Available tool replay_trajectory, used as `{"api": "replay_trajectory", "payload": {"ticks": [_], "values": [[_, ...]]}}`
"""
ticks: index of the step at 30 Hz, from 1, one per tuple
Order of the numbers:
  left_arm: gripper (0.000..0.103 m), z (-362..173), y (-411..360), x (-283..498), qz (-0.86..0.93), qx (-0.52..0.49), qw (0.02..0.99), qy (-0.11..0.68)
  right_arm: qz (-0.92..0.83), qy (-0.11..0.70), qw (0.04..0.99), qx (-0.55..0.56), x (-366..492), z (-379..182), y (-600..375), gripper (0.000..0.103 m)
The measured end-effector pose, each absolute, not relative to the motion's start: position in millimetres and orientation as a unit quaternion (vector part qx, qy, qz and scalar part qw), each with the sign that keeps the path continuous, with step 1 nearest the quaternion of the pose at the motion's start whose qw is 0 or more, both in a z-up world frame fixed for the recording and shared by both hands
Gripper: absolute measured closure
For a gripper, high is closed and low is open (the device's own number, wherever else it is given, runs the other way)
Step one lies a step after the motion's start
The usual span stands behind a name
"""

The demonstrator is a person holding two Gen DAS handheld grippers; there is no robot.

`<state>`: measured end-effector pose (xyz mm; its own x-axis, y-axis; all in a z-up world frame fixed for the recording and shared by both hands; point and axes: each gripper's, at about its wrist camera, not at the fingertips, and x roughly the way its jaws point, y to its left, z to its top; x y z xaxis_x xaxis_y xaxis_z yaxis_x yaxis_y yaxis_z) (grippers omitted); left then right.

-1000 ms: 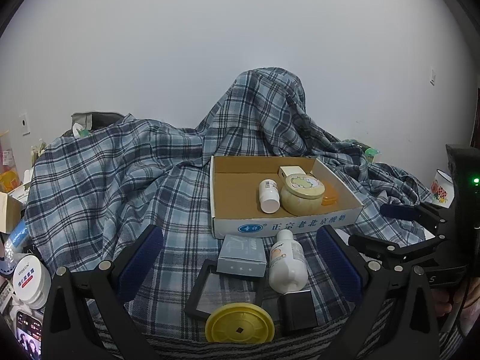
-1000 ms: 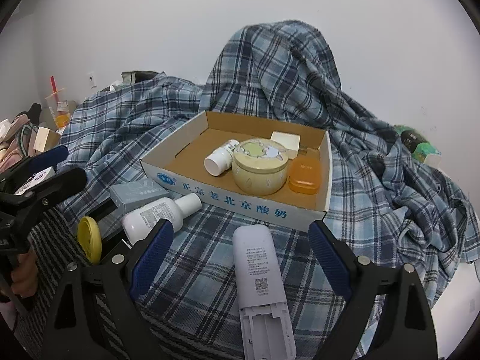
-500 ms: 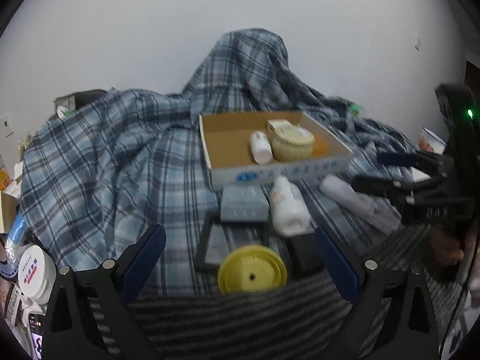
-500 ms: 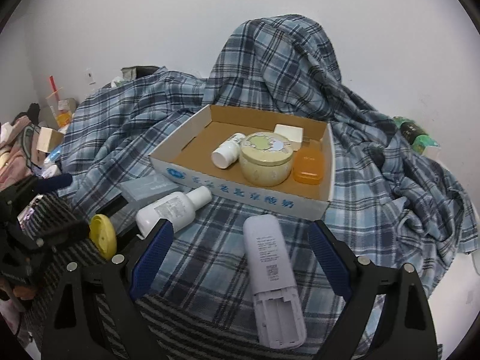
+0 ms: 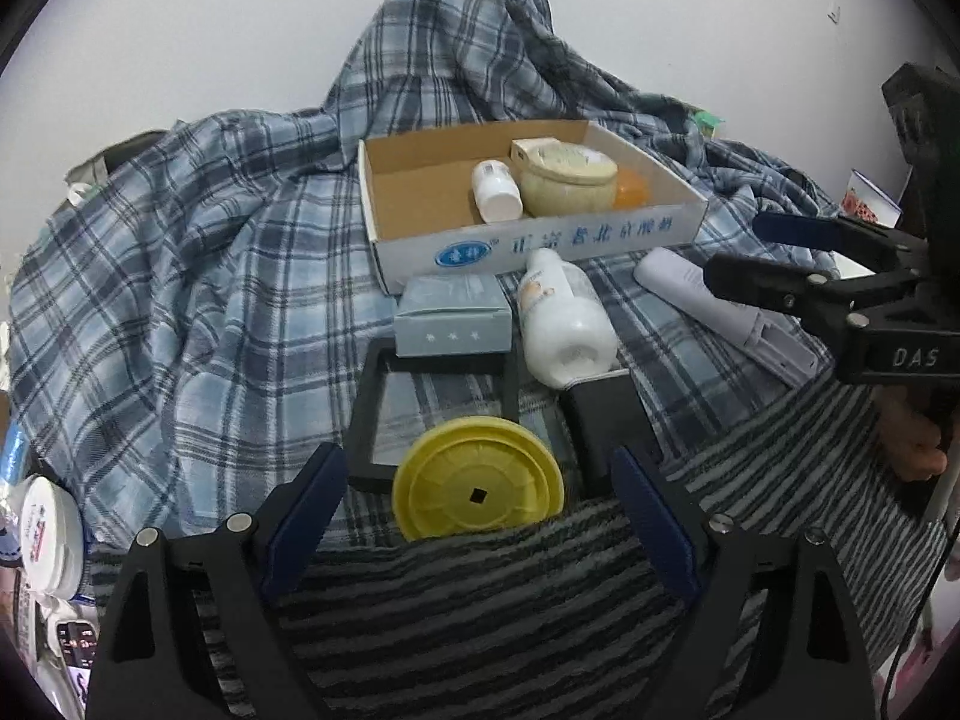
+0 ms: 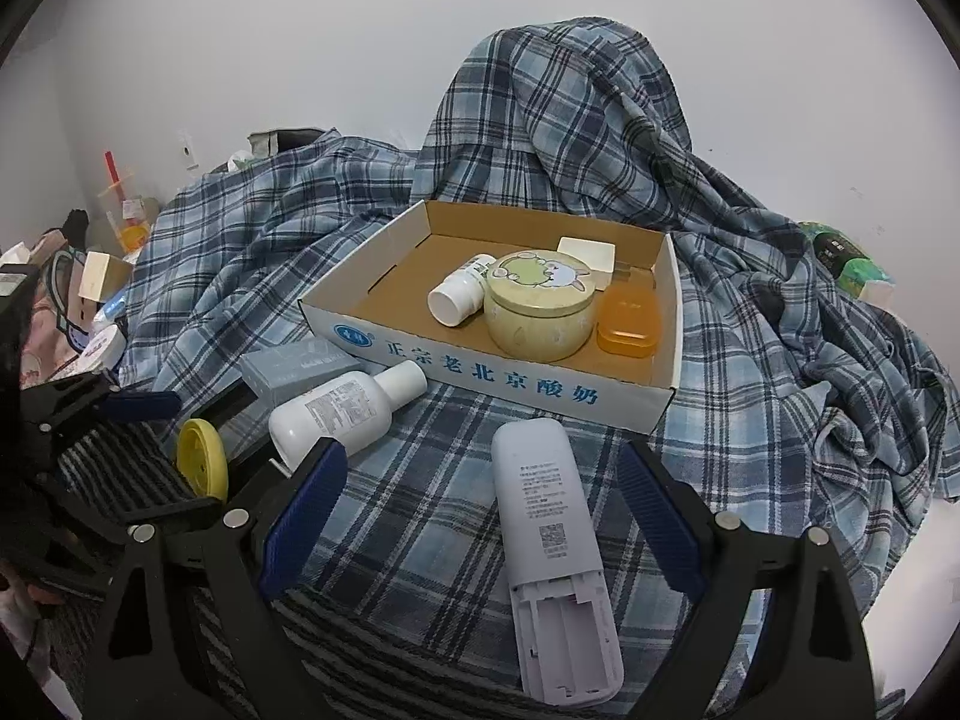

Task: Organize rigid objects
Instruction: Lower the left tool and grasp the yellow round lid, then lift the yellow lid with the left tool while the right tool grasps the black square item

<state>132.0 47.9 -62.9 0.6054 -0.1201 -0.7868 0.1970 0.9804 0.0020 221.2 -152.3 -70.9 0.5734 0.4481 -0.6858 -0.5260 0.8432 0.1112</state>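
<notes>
A cardboard tray [image 5: 540, 243] [image 6: 498, 375] on a plaid cloth holds a small white bottle [image 6: 457, 299], a round cream tin [image 6: 540, 312], an orange case [image 6: 629, 324] and a white box [image 6: 587, 255]. In front lie a grey box [image 5: 453, 324], a white bottle [image 5: 564, 324] [image 6: 345, 411], a black frame [image 5: 369, 414], a yellow lid [image 5: 477, 486] [image 6: 201, 462], a black block [image 5: 609, 420] and a white remote [image 6: 549, 546] [image 5: 714, 309]. My left gripper [image 5: 477, 516] is open just behind the yellow lid. My right gripper [image 6: 480, 510] is open, astride the remote.
Plaid cloth drapes over a tall mound [image 6: 570, 120] behind the tray. A striped cloth [image 5: 480, 612] covers the near edge. White jars [image 5: 45, 534] and clutter sit at the left. A green packet [image 6: 846, 255] lies far right.
My left gripper has tilted down and come nearer, so the yellow lid now sits between its fingers. My right gripper has shifted slightly; the remote lies more centred between its fingers.
</notes>
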Motion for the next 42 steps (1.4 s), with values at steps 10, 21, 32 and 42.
{"api": "replay_trajectory", "payload": {"ticks": [10,21,32,42], "values": [[0.029,-67,63,136,-0.087,-0.003,0.893,0.442,0.281,0.368,0.885,-0.049,218,-70,-154,0.012],[0.036,-69,58,135,-0.088,0.013,0.891,0.446,0.279,0.372,0.884,-0.049,220,-72,-155,0.012],[0.042,-72,53,134,-0.072,0.040,0.891,0.446,0.277,0.370,0.885,-0.051,220,-71,-155,0.012],[0.043,-57,65,120,-0.078,-0.004,0.917,0.392,0.271,0.377,0.884,-0.057,210,-54,-146,0.012]]}}
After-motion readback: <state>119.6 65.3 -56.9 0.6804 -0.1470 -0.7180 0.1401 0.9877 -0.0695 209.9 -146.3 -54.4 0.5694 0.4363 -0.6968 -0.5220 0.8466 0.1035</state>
